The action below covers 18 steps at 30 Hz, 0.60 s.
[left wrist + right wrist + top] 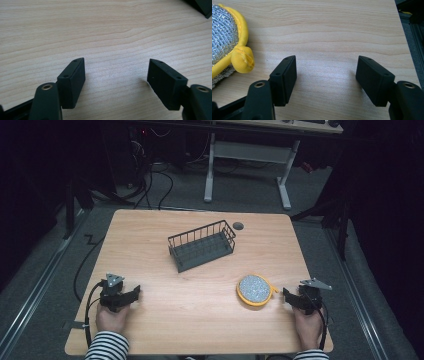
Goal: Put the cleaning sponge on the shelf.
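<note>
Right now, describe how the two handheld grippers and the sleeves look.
Both the left gripper and the right gripper are black, with two blocky rectangular jaws, brass-coloured pivot rivets, a grey triangular top plate and a trailing black cable. The sleeves are black-and-white striped.

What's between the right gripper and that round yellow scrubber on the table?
Nothing: just bare wood of the table. The right gripper view shows the scrubber just left of the open right gripper, untouched; the high view shows the same short gap.

No text, label, brand, number or sign can be read anywhere: not on the counter, the wire basket, the round yellow-rimmed scrubber, or either claw.
</note>
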{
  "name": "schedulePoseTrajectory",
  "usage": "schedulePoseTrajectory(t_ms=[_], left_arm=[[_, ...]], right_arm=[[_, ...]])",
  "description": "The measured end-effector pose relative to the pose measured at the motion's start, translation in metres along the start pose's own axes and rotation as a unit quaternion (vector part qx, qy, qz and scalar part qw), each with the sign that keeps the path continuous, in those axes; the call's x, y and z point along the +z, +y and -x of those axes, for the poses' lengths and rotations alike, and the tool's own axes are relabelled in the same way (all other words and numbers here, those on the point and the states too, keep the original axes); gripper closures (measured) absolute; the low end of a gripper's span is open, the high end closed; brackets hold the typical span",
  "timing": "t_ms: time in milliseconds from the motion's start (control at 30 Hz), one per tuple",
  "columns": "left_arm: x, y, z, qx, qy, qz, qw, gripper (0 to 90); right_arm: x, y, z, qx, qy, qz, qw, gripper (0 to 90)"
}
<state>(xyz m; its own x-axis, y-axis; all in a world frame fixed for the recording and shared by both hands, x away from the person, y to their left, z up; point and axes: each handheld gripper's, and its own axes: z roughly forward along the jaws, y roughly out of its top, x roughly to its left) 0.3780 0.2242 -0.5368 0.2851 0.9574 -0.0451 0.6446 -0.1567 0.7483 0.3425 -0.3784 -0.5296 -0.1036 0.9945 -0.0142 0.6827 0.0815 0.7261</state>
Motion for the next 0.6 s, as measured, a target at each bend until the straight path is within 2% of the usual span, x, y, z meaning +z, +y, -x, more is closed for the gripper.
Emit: schedulePoseTrajectory(t_ms=[100, 467, 600], left_arm=[[0.001, 0.0003, 0.0034, 0.013, 0.01, -0.004, 0.9999, 30.8], [0.0005, 0.0001, 0.0032, 0.01, 0.002, -0.005, 0.9999, 27.8], [0.0001, -0.0005, 0.0054, 0.01, 0.01, -0.004, 0.9999, 29.4]], right_arm=[[-0.0001, -0.0001, -0.0001, -0.001, 0.002, 0.0, 1.0, 32.6], [-0.0002, -0.0001, -0.0005, -0.001, 0.002, -0.001, 1.0, 32.5], [-0.0001, -0.0001, -0.0005, -0.001, 0.002, -0.001, 1.0, 32.5]])
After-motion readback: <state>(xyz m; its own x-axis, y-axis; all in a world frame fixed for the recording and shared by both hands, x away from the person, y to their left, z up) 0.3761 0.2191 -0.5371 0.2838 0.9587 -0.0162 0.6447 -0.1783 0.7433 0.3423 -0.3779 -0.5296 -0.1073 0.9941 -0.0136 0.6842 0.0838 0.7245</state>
